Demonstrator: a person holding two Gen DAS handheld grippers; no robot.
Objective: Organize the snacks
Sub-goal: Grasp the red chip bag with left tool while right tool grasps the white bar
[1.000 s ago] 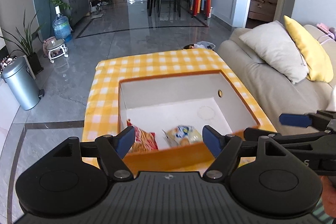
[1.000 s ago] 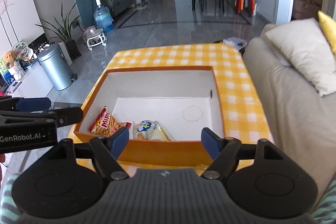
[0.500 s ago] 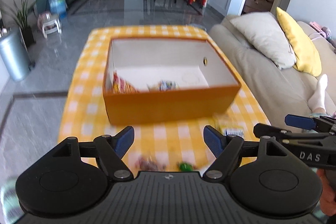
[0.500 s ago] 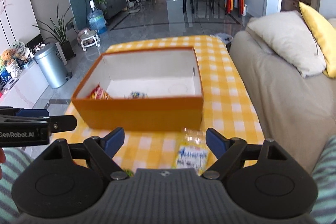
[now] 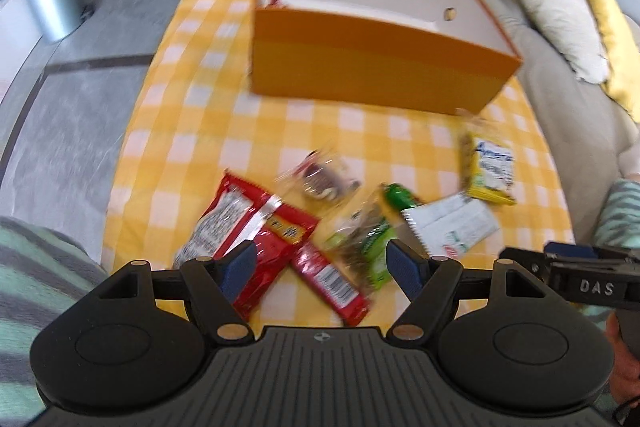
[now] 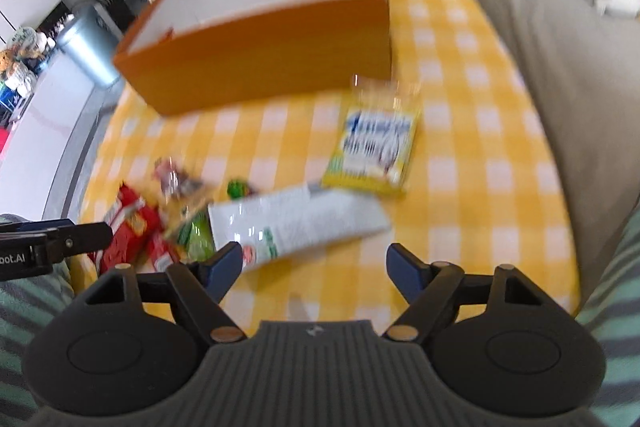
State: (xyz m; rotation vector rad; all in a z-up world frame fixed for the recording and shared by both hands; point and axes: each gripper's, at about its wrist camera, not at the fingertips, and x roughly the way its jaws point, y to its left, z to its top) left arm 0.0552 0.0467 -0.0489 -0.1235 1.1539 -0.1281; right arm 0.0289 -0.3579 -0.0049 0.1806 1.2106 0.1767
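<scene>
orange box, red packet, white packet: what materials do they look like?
Orange box: likely rigid cardboard, matte orange outside, white inside; straight thin walls, crisp corners.
Red packet: probably glossy plastic film; bright glare stripe, serrated sealed end.
White packet: apparently shiny plastic or foil laminate; specular highlights, lies flat. Blur leaves exact film type open.
</scene>
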